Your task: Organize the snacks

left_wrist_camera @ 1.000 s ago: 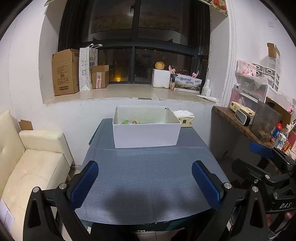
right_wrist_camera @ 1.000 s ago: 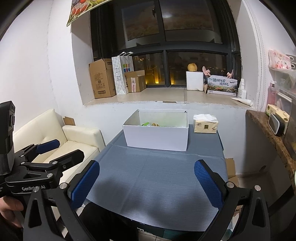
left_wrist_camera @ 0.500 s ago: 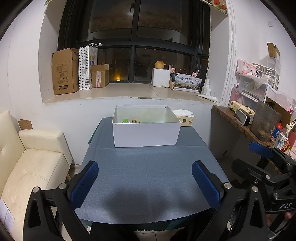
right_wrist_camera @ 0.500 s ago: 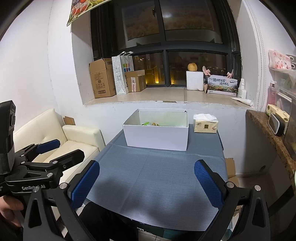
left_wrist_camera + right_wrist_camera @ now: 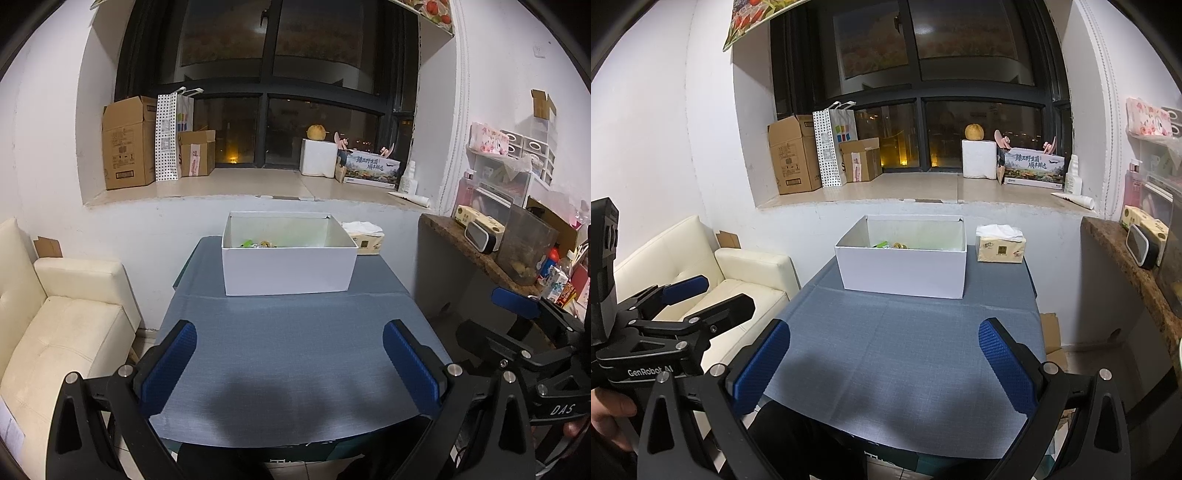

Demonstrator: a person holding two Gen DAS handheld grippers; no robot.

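One counter under a grey-blue cloth fills the middle of both views, and its near half is bare, which to my eye says the snacks have been cleared off the working space. One white box sits at the far end, open side up and square to the edge, a sensible spot since it leaves room in front to reach in from above. One tissue box stands just beside it on the right, apart from the snacks and likely no part of the job. Two grippers here: the left gripper hangs at the near edge with its blue pads spread wide and nothing between them, and the right gripper hangs the same way, spread and empty, both held back and aimed at the box as if waiting. Smallest now, the snacks: they lie inside the box at its near left, a green wrapper and a yellowish one at least, the rest hidden by the front wall, so I cannot give a full count
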